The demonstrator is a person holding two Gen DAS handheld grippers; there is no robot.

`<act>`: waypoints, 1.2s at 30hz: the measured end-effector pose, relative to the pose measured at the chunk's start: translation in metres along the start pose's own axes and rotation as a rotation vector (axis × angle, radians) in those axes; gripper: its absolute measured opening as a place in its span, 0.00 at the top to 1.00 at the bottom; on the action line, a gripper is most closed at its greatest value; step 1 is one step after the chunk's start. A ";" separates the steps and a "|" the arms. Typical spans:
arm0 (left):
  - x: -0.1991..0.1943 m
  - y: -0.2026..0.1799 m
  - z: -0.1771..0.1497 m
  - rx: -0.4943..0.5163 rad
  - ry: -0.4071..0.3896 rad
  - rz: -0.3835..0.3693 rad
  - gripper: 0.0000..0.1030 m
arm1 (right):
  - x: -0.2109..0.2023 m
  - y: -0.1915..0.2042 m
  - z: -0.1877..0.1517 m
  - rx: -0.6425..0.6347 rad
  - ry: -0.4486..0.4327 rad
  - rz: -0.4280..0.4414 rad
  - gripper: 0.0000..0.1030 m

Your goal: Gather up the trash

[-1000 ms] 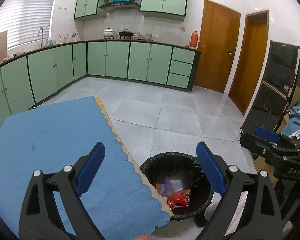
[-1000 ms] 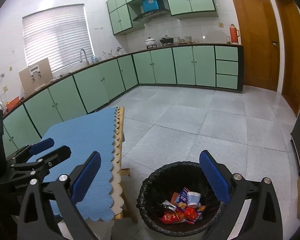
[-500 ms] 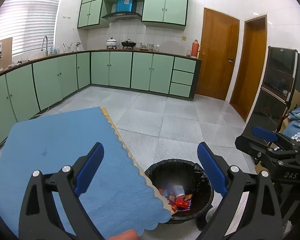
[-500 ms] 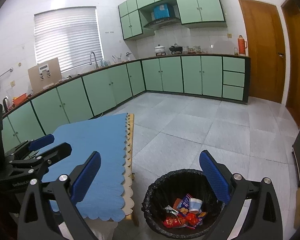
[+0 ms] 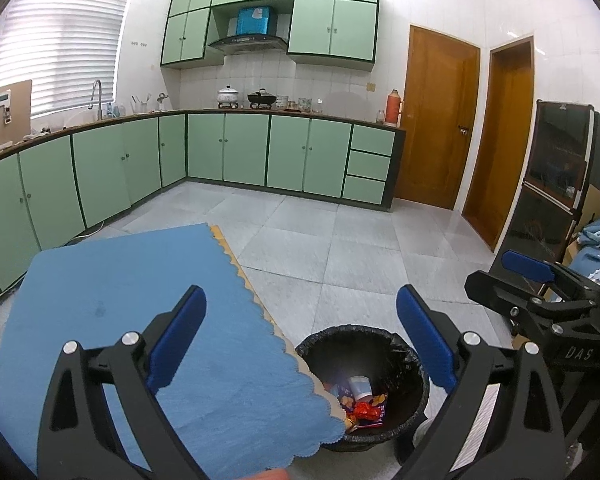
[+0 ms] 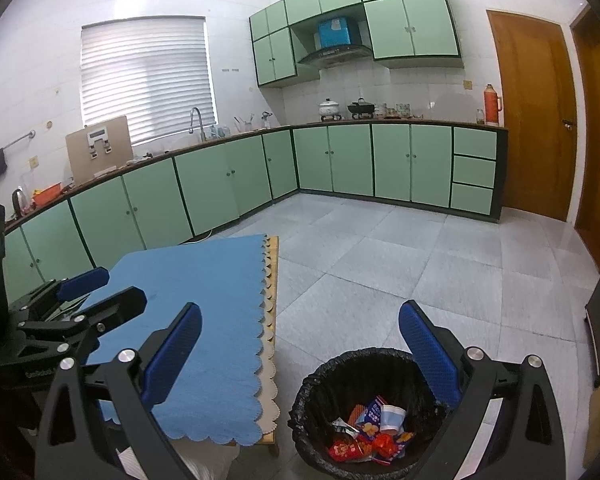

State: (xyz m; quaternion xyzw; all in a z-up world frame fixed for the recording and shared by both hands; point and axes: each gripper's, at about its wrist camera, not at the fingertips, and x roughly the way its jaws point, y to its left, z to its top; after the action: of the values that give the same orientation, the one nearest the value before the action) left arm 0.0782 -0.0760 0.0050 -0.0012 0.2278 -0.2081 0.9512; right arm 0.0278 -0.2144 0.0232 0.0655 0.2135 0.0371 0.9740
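Left gripper (image 5: 300, 332): fingers (image 5: 178, 338) spread wide, nothing held or touched; it is held above the near corner of the tabletop and the bin rim.

Right gripper (image 6: 300, 350): fingers (image 6: 430, 350) likewise spread wide and empty, poised above the bin; it is also seen at the right edge of the left wrist view.

Trash bin (image 6: 312, 392): round, lined with a black bag, standing on the tiled floor (image 6: 420, 264) just beside the tabletop's corner.

Trash (image 6: 374, 430): found inside the bin; red snack wrappers, a printed packet and what appears to be a small paper cup, details too small to confirm.

Tabletop (image 5: 100, 300): covered by a blue cloth with a scalloped edge.
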 end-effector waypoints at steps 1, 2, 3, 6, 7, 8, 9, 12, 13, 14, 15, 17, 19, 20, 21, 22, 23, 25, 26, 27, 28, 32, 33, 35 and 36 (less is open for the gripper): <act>-0.001 0.001 0.000 0.000 -0.001 0.001 0.10 | 0.000 0.001 0.000 -0.002 -0.001 0.002 0.06; -0.001 0.001 0.000 0.000 -0.003 0.002 0.10 | 0.000 0.002 0.001 -0.003 -0.001 0.002 0.06; -0.001 0.001 0.000 0.000 -0.003 0.002 0.10 | 0.000 0.003 0.001 -0.004 -0.002 0.003 0.06; -0.004 0.003 -0.001 0.001 -0.006 0.003 0.10 | 0.001 0.005 0.001 -0.007 -0.001 0.005 0.06; -0.005 0.004 -0.001 0.001 -0.007 0.004 0.10 | 0.001 0.005 0.001 -0.008 -0.002 0.006 0.06; -0.005 0.004 -0.001 0.001 -0.008 0.004 0.10 | 0.001 0.005 0.001 -0.009 -0.001 0.007 0.06; -0.005 0.005 -0.001 -0.001 -0.007 0.004 0.10 | 0.002 0.006 0.001 -0.009 0.000 0.008 0.06; -0.007 0.006 0.000 -0.002 -0.007 0.005 0.10 | 0.002 0.006 0.001 -0.011 -0.001 0.010 0.06; -0.007 0.006 0.000 -0.002 -0.008 0.006 0.10 | 0.002 0.006 0.001 -0.011 -0.001 0.010 0.06; -0.007 0.006 0.000 -0.002 -0.008 0.005 0.10 | 0.002 0.006 0.001 -0.011 -0.001 0.010 0.06; -0.007 0.006 0.000 -0.001 -0.008 0.004 0.10 | 0.002 0.006 0.001 -0.011 -0.001 0.010 0.06; -0.007 0.006 0.000 -0.001 -0.008 0.005 0.10 | 0.002 0.006 0.001 -0.010 0.000 0.010 0.06; -0.007 0.006 0.000 -0.001 -0.007 0.005 0.10 | 0.002 0.007 0.001 -0.011 0.000 0.009 0.06; -0.007 0.006 0.000 -0.002 -0.007 0.005 0.10 | 0.002 0.006 0.000 -0.011 0.001 0.009 0.06; -0.007 0.006 0.000 -0.002 -0.006 0.005 0.10 | 0.002 0.007 0.000 -0.010 0.002 0.010 0.06; -0.007 0.006 0.000 -0.002 -0.007 0.006 0.10 | 0.002 0.007 0.002 -0.010 0.002 0.010 0.06; -0.007 0.006 0.000 -0.002 -0.008 0.006 0.10 | 0.002 0.008 0.002 -0.011 0.003 0.011 0.06; -0.007 0.006 0.000 -0.001 -0.007 0.005 0.10 | 0.003 0.008 0.002 -0.011 0.003 0.011 0.06; -0.007 0.007 -0.001 -0.001 -0.007 0.006 0.10 | 0.003 0.008 0.002 -0.012 0.004 0.011 0.06; -0.007 0.007 -0.001 -0.001 -0.006 0.005 0.10 | 0.003 0.008 0.002 -0.011 0.003 0.010 0.06; -0.007 0.007 -0.001 -0.001 -0.006 0.005 0.10 | 0.003 0.009 0.002 -0.010 0.002 0.011 0.06; -0.006 0.008 -0.001 -0.002 -0.003 0.011 0.10 | 0.004 0.009 0.001 -0.007 0.004 0.010 0.06; -0.006 0.008 -0.002 -0.003 -0.002 0.011 0.10 | 0.004 0.009 0.001 -0.007 0.004 0.010 0.06; -0.006 0.007 -0.001 -0.002 -0.001 0.012 0.10 | 0.005 0.008 0.001 -0.007 0.004 0.011 0.06; -0.006 0.008 -0.001 -0.001 -0.001 0.012 0.10 | 0.005 0.008 0.001 -0.007 0.004 0.012 0.06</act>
State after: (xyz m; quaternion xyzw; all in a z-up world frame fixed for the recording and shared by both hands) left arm 0.0757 -0.0660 0.0057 -0.0001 0.2274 -0.2021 0.9526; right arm 0.0328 -0.2060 0.0233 0.0634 0.2150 0.0438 0.9736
